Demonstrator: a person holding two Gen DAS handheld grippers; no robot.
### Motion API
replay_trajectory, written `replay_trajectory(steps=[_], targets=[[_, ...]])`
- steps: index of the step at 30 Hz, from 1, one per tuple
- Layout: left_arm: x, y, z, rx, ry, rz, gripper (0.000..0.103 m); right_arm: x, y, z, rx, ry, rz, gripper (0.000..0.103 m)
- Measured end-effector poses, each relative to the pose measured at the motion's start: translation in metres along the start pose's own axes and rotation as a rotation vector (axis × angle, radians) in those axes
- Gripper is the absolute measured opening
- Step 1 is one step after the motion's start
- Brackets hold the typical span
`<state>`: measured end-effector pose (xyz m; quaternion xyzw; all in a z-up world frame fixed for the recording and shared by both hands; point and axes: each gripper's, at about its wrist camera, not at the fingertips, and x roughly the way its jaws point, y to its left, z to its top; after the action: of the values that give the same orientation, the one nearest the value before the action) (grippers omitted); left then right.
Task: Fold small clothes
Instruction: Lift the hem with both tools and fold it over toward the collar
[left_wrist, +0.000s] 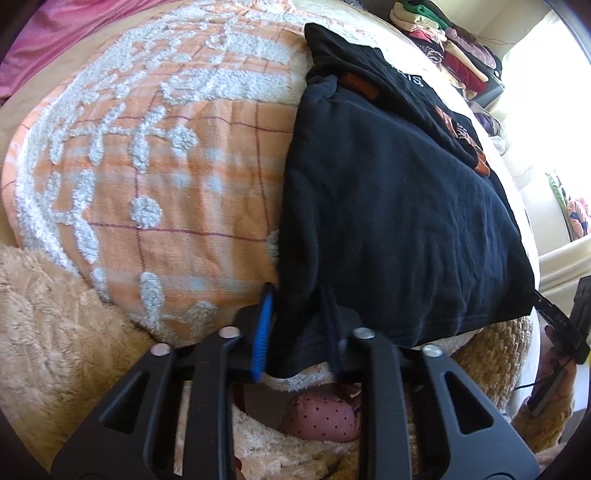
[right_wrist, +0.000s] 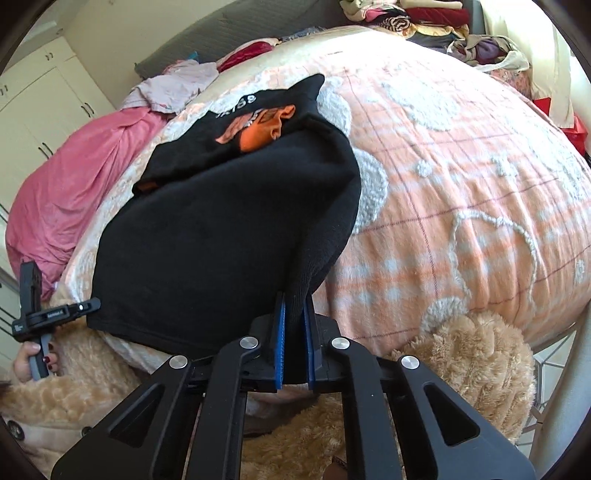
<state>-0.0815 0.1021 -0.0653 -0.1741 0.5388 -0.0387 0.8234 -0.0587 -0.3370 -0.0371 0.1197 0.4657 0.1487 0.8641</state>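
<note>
1. The black garment (right_wrist: 221, 236) lies on the bed (right_wrist: 461, 192), over the peach checked blanket, its printed end far from the person and its near hem at the bed's edge.
2. The right tool (right_wrist: 295, 332) has its blue pads pressed together on the hem's right corner, cloth bunched between them.
3. The left tool (left_wrist: 295, 332) pinches the opposite corner of the same hem; one blue pad shows, the other is hidden under cloth.
4. The garment's long axis runs away from both tools, so each hand holds one end of the near edge, neither nearer.
5. Judged from this, the next fold carries the hem forward over the orange print (right_wrist: 258, 125), both hands level so the edge stays straight.
</note>
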Motion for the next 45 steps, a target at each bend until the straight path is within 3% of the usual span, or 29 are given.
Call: replay_trajectory(steps=[2,18,45], targets=[[-0.008,0.001,0.001,-0.009,-0.02,-0.037,0.002,-0.004,-0.002,0.003,0.013,-0.019,0.003,0.007],[-0.053,-0.009,0.036,-0.006,-0.196,-0.113,0.002,-0.035,-0.002,0.031,0.07,-0.18,0.056,0.006],[-0.076,-0.027,0.121,0.024,-0.406,-0.107,0.002,-0.041,0.015,0.128,0.015,-0.383,0.058,0.006]])
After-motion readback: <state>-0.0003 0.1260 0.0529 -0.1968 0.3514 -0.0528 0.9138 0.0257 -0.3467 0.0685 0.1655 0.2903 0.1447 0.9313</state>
